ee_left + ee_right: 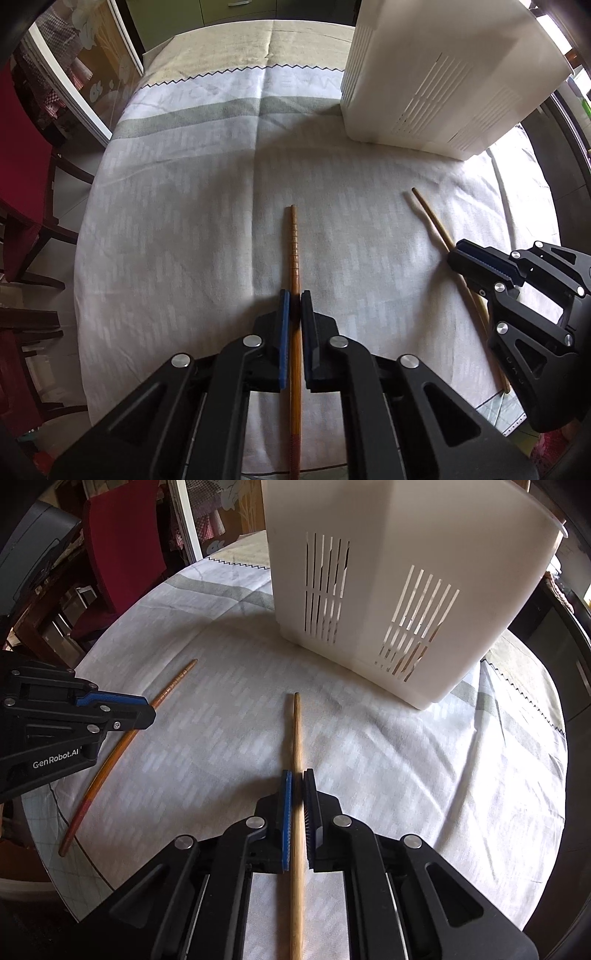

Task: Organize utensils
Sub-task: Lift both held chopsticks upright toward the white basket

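Observation:
A dark brown ridged chopstick (294,254) lies on the white tablecloth, and my left gripper (294,295) is shut on it near its middle. It also shows in the right wrist view (110,760), under the left gripper (146,710). A pale wooden chopstick (296,734) lies to its right, and my right gripper (297,775) is shut on it. In the left wrist view the pale chopstick (430,214) runs under the right gripper (456,254). A white slotted utensil holder (399,583) stands beyond both chopsticks and also shows in the left wrist view (436,81).
The round table is covered by a white cloth with a grey stripe (207,118) and a zigzag seam. A red-cushioned chair (122,550) stands at the far left. Something thin shows through the holder's slots.

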The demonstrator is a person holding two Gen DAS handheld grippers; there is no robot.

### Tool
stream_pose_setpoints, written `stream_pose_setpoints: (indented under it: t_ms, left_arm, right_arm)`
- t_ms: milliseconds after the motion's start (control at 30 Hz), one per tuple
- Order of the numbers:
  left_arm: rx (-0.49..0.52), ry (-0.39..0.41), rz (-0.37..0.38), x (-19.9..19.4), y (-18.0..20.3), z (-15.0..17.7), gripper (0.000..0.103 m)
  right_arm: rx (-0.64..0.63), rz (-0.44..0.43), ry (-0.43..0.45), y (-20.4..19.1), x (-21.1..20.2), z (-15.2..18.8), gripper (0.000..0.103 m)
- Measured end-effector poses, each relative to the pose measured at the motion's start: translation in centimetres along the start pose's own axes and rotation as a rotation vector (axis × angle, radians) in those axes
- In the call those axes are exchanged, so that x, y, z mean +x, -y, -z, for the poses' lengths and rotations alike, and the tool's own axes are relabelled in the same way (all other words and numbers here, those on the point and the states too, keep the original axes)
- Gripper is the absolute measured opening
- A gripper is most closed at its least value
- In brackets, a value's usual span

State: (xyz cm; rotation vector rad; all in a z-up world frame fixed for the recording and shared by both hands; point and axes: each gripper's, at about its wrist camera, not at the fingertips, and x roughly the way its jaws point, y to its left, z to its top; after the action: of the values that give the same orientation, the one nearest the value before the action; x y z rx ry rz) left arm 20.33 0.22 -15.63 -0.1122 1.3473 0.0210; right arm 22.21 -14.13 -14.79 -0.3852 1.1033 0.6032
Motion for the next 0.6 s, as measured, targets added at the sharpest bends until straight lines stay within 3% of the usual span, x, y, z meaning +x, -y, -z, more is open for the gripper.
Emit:
stream_pose_setpoints:
  t_ms: [167,367,600]
  left_arm:
    - [0.007,0.034,0.025,-1.6,-1.1,0.0,0.006]
    - [0.056,0.147,0.057,-6.4,-0.9,0.1,0.006]
    - [0.107,0.219,0.074,-10.2,0.2,1.3,0.006]
  right_arm:
    - [0.041,-0.037,0.111,1.4,-4.3,0.4,0.007]
    - [0.051,-0.040,0.267,2.2,-11.5,1.5,0.007]
    - [0.052,-0.040,0.360,2.5,-16.4,3.7,0.007]
